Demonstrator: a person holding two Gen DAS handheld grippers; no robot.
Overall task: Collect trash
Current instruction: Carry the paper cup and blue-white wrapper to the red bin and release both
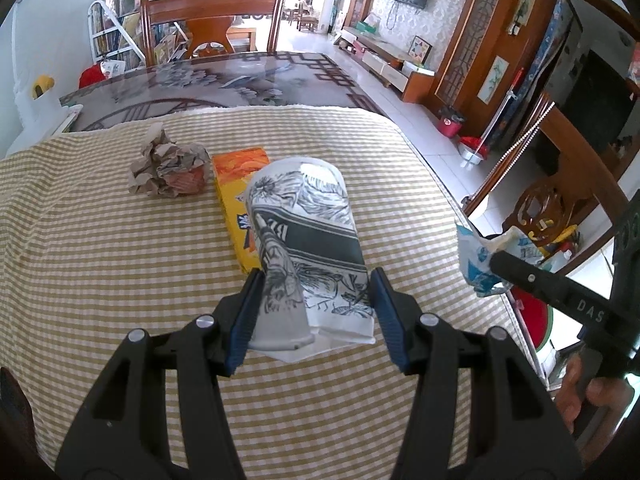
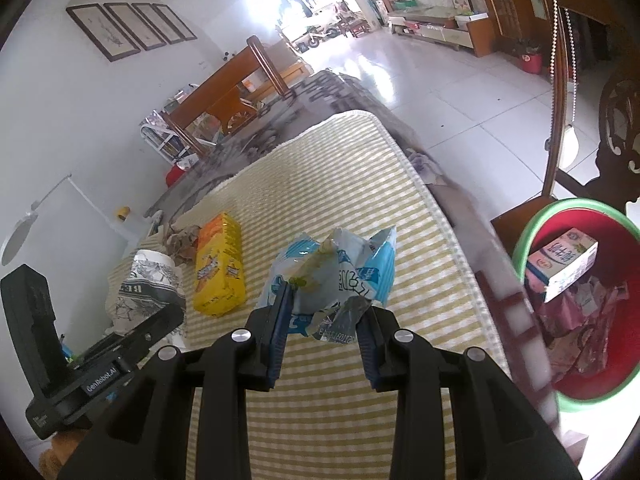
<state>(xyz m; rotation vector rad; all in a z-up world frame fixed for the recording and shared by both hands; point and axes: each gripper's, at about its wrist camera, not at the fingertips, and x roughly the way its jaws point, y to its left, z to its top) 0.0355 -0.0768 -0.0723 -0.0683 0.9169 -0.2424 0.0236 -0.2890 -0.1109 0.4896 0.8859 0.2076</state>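
Note:
My left gripper (image 1: pixel 314 312) is shut on a crushed paper cup (image 1: pixel 308 240) printed in black and white, held above the checked tablecloth (image 1: pixel 100 280). My right gripper (image 2: pixel 324 320) is shut on a crumpled blue and white plastic wrapper (image 2: pixel 340 268), also lifted off the cloth; the same wrapper (image 1: pixel 480 260) shows at the right of the left wrist view. A yellow-orange carton (image 1: pixel 236 200) lies on the cloth behind the cup. A wad of brown crumpled paper (image 1: pixel 168 168) sits to its left.
A red bin with a green rim (image 2: pixel 532 232) stands on the floor off the table's right edge, holding a small box (image 2: pixel 560 264) and other scraps. A wooden chair (image 1: pixel 212 20) stands at the table's far end. A person's hand (image 1: pixel 584 396) grips the right tool.

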